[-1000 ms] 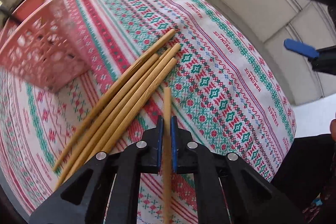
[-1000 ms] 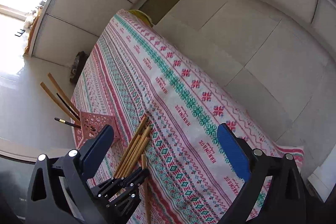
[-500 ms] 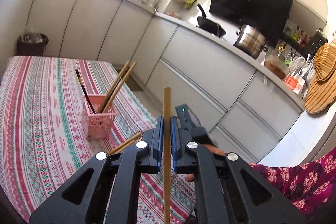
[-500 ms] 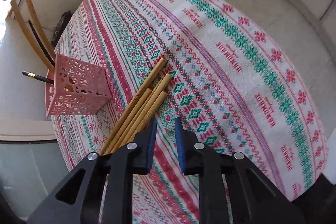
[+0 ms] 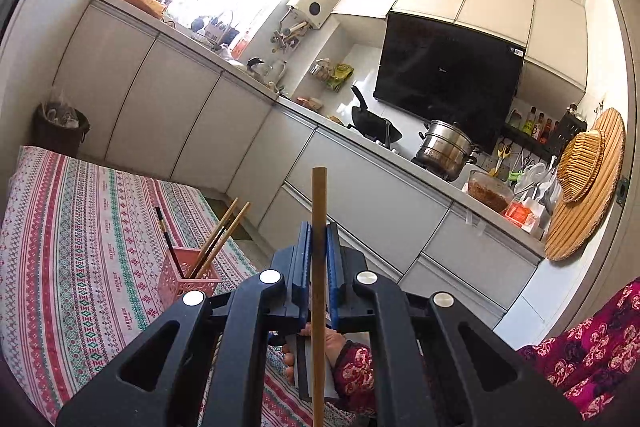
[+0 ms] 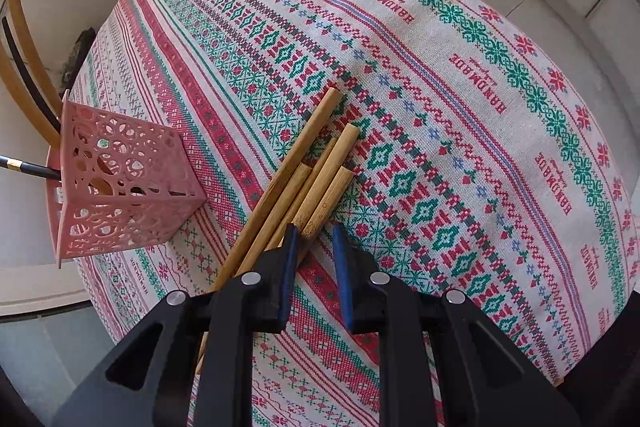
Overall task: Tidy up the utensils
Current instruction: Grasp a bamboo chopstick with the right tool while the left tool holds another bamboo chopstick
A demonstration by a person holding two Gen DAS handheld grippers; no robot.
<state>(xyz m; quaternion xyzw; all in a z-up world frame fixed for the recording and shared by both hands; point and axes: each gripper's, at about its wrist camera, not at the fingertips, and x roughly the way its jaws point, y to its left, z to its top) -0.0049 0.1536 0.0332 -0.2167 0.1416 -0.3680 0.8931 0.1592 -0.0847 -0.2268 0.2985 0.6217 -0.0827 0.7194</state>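
Chopstick (image 5: 319, 211) clamped upright in the left gripper (image 5: 319, 247), long axis vertical, right of the basket (image 5: 188, 285). Right gripper (image 6: 314, 245), jaws narrowly apart on nothing, hangs over the pile (image 6: 308, 167), which angles up-right beside the basket.

"HANDMADE" repeated along tablecloth (image 6: 476, 75)

Left wrist cam sits high, facing level across the kitchen twd the counter (image 5: 400, 163), table (image 5: 60, 227) low on the left. Right wrist cam looks steeply down, close over the tablecloth (image 6: 440, 87). Both views share the pink basket (image 5: 188, 283) (image 6: 120, 195) w/ chopsticks.
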